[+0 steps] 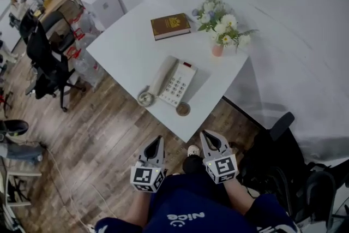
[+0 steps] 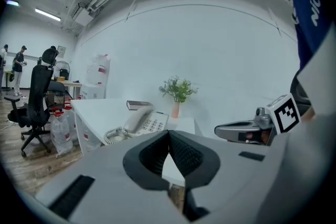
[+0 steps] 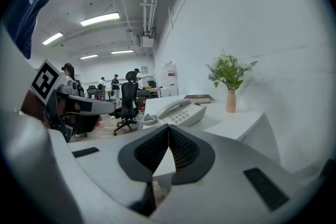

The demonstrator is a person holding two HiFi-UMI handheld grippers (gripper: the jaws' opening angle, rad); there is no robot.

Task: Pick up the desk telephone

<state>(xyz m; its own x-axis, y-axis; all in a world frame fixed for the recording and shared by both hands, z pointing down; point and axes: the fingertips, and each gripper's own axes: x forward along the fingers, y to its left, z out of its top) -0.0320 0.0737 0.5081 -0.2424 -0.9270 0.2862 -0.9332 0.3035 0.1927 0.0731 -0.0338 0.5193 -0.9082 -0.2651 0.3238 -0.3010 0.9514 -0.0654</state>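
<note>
A white desk telephone (image 1: 173, 82) with its handset on the cradle and a coiled cord lies near the front edge of a white table (image 1: 125, 49). It also shows in the left gripper view as the telephone (image 2: 140, 124) and in the right gripper view as the telephone (image 3: 178, 113). My left gripper (image 1: 157, 142) and right gripper (image 1: 209, 137) are held side by side below the table's front corner, short of the phone. Both are shut with nothing between the jaws.
A brown book (image 1: 170, 25) lies at the back of the table, a pink vase of flowers (image 1: 220, 29) at the right, a small round brown object (image 1: 183, 109) by the phone. Black office chairs (image 1: 46, 57) and water bottles stand left; another dark chair (image 1: 283, 163) is at right.
</note>
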